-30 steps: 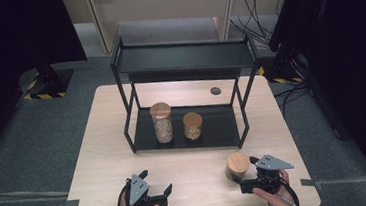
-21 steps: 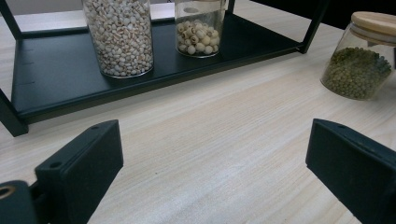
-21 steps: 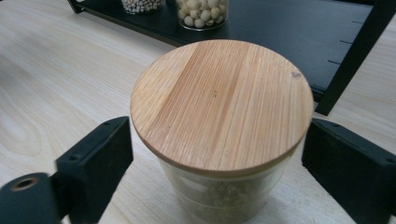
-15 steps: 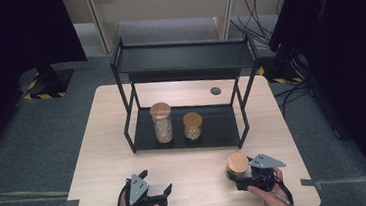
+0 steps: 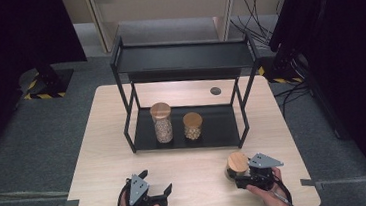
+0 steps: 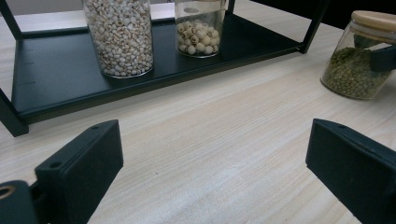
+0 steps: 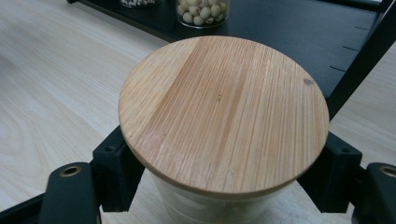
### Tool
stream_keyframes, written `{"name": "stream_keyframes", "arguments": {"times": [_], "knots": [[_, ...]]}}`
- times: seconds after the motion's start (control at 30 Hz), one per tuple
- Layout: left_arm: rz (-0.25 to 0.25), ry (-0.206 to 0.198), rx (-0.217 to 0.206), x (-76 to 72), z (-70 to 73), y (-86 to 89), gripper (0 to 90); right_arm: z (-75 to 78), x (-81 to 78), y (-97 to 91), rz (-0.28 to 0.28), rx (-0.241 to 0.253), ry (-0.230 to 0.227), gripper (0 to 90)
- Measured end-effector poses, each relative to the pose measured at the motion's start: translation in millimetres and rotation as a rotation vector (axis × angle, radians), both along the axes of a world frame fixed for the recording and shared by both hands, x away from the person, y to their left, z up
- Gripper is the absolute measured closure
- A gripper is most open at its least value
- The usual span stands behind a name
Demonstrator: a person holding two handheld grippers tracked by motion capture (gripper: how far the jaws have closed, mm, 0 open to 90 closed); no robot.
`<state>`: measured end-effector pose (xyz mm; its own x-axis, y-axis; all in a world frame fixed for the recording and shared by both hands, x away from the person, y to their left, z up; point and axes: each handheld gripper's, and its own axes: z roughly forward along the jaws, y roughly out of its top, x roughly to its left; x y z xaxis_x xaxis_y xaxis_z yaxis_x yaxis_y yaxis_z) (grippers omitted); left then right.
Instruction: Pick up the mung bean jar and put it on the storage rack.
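Right gripper (image 5: 238, 174) just closed (both sides) around the jar (image 5: 237, 162).

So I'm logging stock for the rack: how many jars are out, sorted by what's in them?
White grain jar: 1
Pale round seed jar: 1
Green bean jar: 1
Total: 3 jars, two on the rack's lower shelf and one on the table, gripped by the right claw.
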<state>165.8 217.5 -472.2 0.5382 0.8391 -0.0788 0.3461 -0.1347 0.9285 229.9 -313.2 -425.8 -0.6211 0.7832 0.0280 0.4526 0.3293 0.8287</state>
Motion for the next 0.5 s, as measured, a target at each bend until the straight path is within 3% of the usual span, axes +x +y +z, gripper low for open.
{"name": "stream_keyframes", "arguments": {"times": [0.5], "knots": [[0.001,0.000,-0.002,-0.2,-0.1,0.1,3.5,19.0,7.0,11.2,0.033,-0.003,-0.041,25.5]]}}
